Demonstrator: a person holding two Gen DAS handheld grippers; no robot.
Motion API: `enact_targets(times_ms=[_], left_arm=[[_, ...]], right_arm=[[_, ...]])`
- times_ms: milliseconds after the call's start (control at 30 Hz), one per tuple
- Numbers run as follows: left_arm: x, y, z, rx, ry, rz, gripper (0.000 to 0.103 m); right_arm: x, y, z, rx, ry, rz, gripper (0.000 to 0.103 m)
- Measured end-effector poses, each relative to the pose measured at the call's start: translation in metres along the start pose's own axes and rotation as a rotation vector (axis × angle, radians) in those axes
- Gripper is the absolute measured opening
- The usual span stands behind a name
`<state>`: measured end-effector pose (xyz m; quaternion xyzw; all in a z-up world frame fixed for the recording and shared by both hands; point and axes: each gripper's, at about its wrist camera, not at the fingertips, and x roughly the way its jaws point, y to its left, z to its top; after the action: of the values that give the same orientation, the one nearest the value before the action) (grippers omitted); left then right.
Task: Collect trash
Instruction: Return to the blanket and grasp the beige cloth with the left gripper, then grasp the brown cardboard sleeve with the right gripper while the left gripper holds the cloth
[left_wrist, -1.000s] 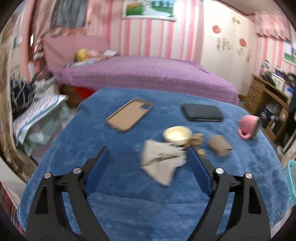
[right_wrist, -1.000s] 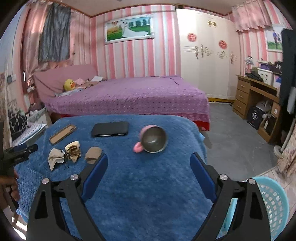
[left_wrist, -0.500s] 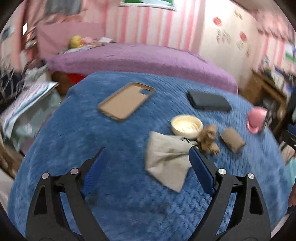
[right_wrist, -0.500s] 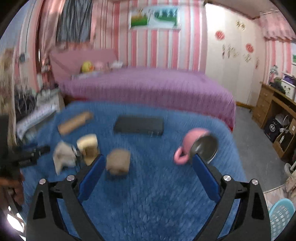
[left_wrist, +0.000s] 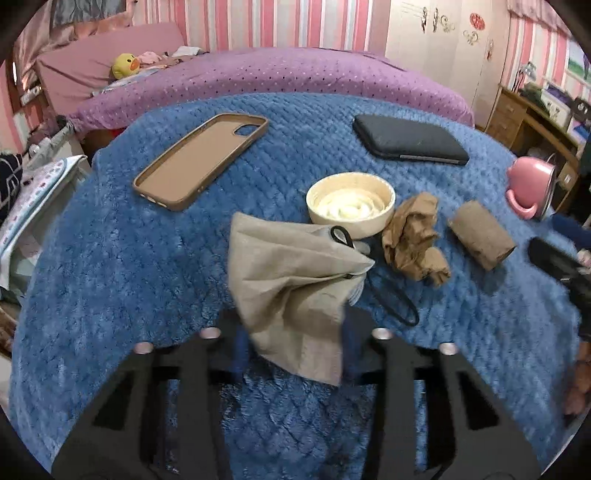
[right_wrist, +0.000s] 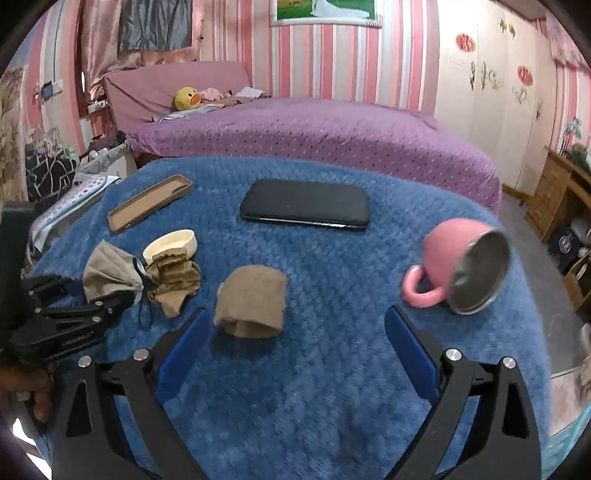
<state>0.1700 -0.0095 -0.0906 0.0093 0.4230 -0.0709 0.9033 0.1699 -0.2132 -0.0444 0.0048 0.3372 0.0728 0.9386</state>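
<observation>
Landmark: cream bowl (left_wrist: 350, 204) on blue table (left_wrist: 110, 258); places below told from bowl, left to right in left wrist view.
Case (left_wrist: 201, 160): brown, flat, open side up, left of bowl and farther back, well apart.
Cloth (left_wrist: 291, 291): beige, crumpled, just in front-left of bowl, top edge near bowl wall; lower corner between jaws of left gripper (left_wrist: 291, 347).
Left jaws: closing on cloth, blue pads blurred at both sides of its lower corner; whether pads already press, cannot tell.
Loop (left_wrist: 393, 304): black strap, from under cloth, in front of bowl.
Paper (left_wrist: 413, 236): brown, crumpled, just right of bowl, touching or nearly so; cannot tell which.
Phone (left_wrist: 410, 142): black, flat, behind and right of bowl, apart.
Roll (left_wrist: 480, 234): brown cardboard tube, lying on side, right of paper, near but apart.
Mug (left_wrist: 530, 184): pink, metal inside, lying on side, far right of bowl, handle toward front.
Right gripper (right_wrist: 295, 350): jaws wide apart, nothing between pads; left pad just beside front of roll, roll beyond tips.
Bed (left_wrist: 277, 74): purple cover, behind table, past bowl.
Duck (left_wrist: 125, 65): yellow plush on bed, far back left.
</observation>
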Motion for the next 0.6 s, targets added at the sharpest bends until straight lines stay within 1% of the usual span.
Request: enact_targets(times_ms=[33, 133, 200, 267, 300, 333, 433, 600], left_arm=[[-0.003, 0.003, 0.001, -0.011, -0.011, 0.001, 0.029], [-0.014, 0.012, 0.003, -0.039, -0.051, 0.020, 0.027], [-0.020, 0.018, 0.005, -0.053, -0.069, 0.027, 0.026], [-0.025, 0.024, 0.005, -0.064, -0.080, 0.027, 0.026], [-0.027, 0.026, 0.006, -0.070, -0.083, 0.023, 0.026], [-0.029, 0.028, 0.005, -0.074, -0.086, 0.018, 0.026], [-0.036, 0.031, 0.006, -0.077, -0.097, 0.013, 0.026], [-0.055, 0.030, 0.006, -0.092, -0.136, -0.014, 0.026]], right_arm=[[0.006, 0.002, 0.002, 0.011, 0.006, 0.010, 0.093], [0.029, 0.012, 0.003, 0.016, 0.040, 0.018, 0.093], [0.042, 0.019, 0.002, -0.001, 0.077, 0.001, 0.093], [0.053, 0.026, 0.001, -0.028, 0.114, -0.015, 0.090], [0.057, 0.027, 0.001, -0.036, 0.129, -0.013, 0.081], [0.059, 0.029, 0.000, -0.042, 0.144, -0.008, 0.065], [0.057, 0.032, -0.001, -0.056, 0.141, 0.011, 0.048], [0.035, 0.030, -0.003, -0.056, 0.106, 0.017, 0.047]])
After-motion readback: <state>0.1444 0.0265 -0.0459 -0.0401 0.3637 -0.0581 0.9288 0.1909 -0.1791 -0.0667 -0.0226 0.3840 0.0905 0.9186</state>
